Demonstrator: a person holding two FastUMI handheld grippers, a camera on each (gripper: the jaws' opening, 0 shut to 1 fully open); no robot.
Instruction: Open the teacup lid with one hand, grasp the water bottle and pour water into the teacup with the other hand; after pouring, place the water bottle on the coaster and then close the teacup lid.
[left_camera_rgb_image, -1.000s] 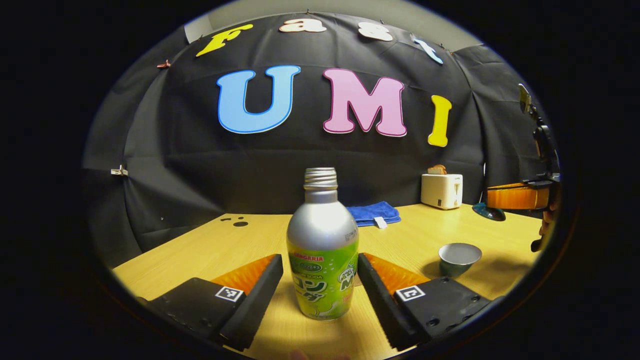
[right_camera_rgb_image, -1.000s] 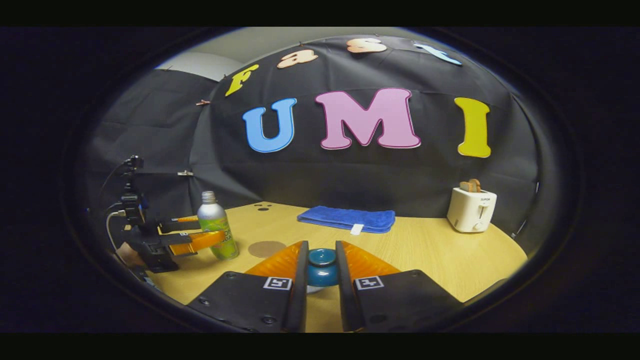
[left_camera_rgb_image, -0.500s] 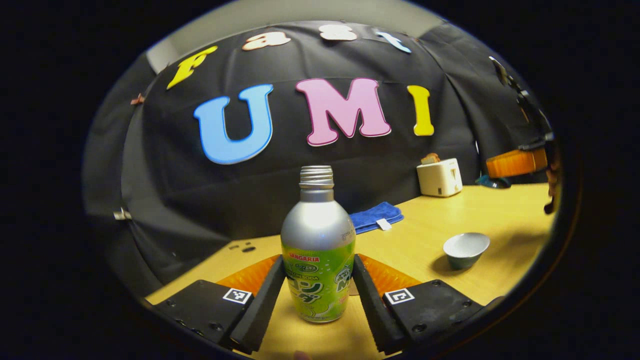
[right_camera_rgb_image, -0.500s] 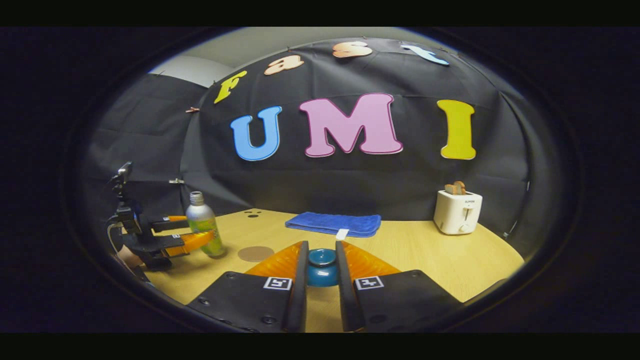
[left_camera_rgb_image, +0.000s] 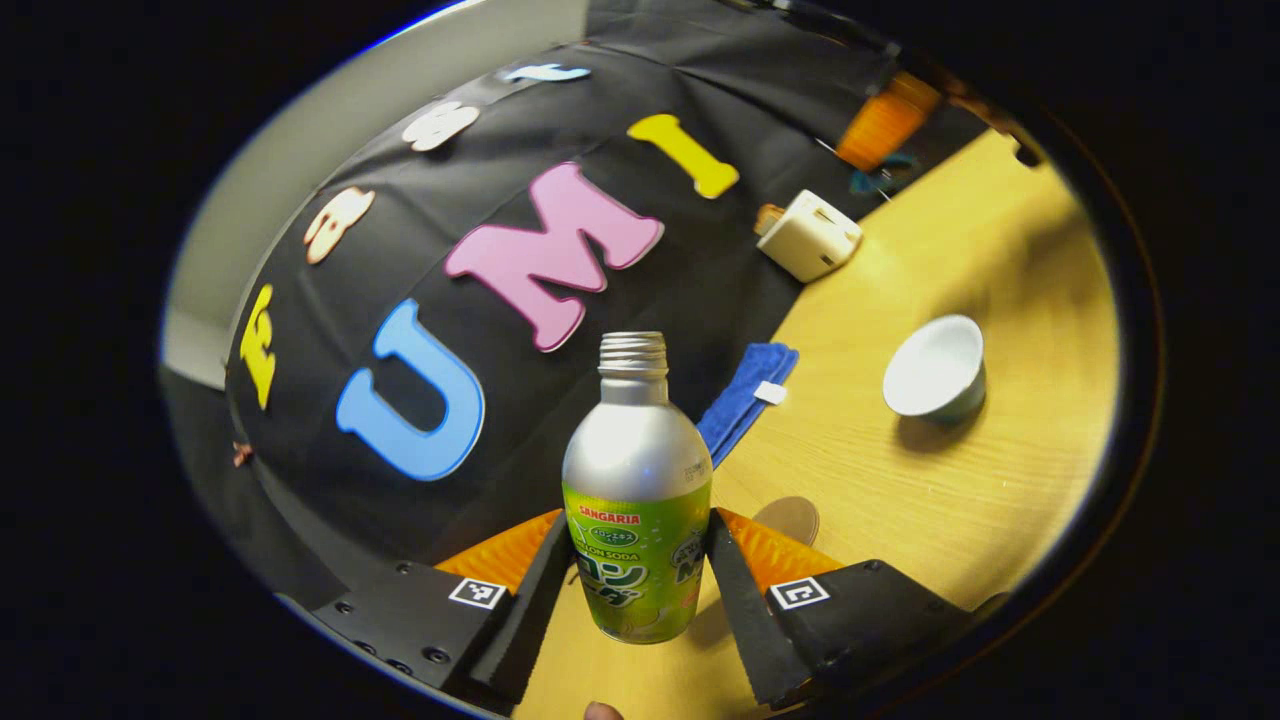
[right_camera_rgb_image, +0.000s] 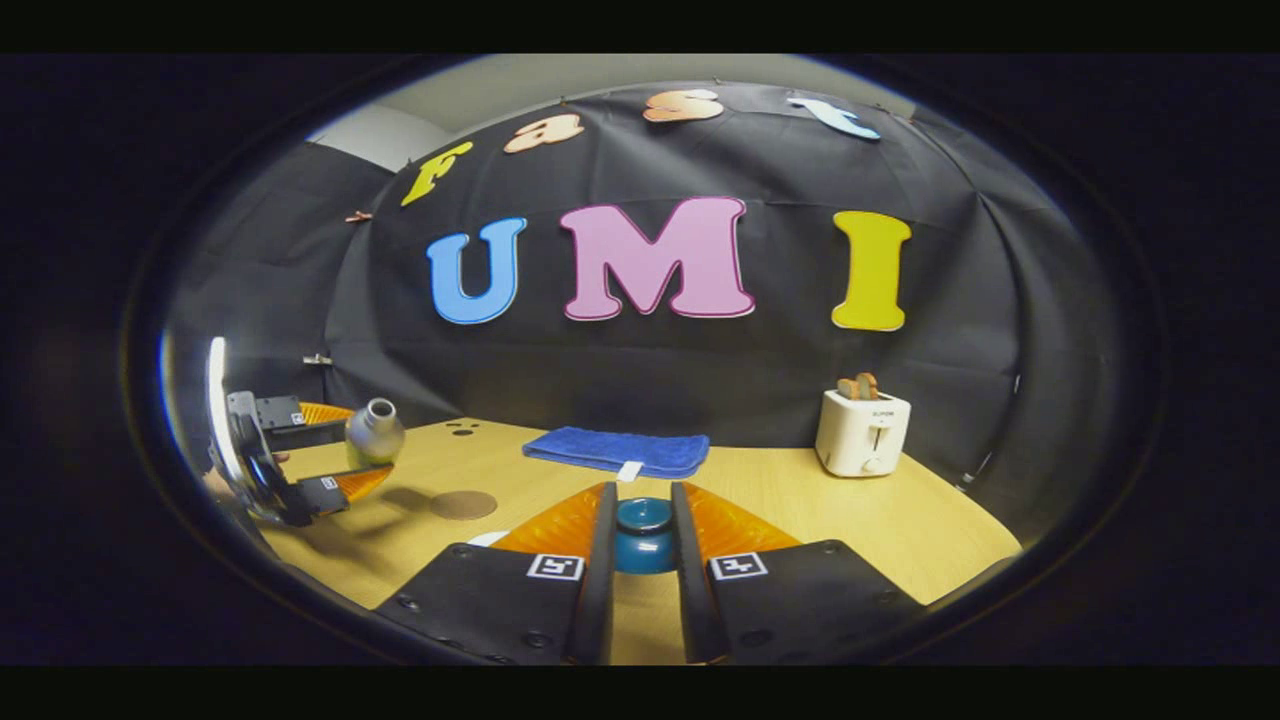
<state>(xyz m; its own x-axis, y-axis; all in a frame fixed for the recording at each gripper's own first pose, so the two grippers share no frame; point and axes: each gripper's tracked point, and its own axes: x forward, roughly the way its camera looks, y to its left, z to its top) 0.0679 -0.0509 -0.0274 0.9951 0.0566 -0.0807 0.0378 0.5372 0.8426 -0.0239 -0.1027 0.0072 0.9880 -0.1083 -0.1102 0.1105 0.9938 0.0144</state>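
The uncapped water bottle (left_camera_rgb_image: 638, 500) is clamped between both fingers of the left gripper (left_camera_rgb_image: 635, 590), tilted above the table (left_camera_rgb_image: 950, 500), while the teacup lid (right_camera_rgb_image: 643, 535) is pinched by the right gripper (right_camera_rgb_image: 640, 570).

my left gripper view is rolled, close on the table (left_camera_rgb_image: 960, 500); my right gripper view sits level, low; both share the toaster (right_camera_rgb_image: 862, 432).
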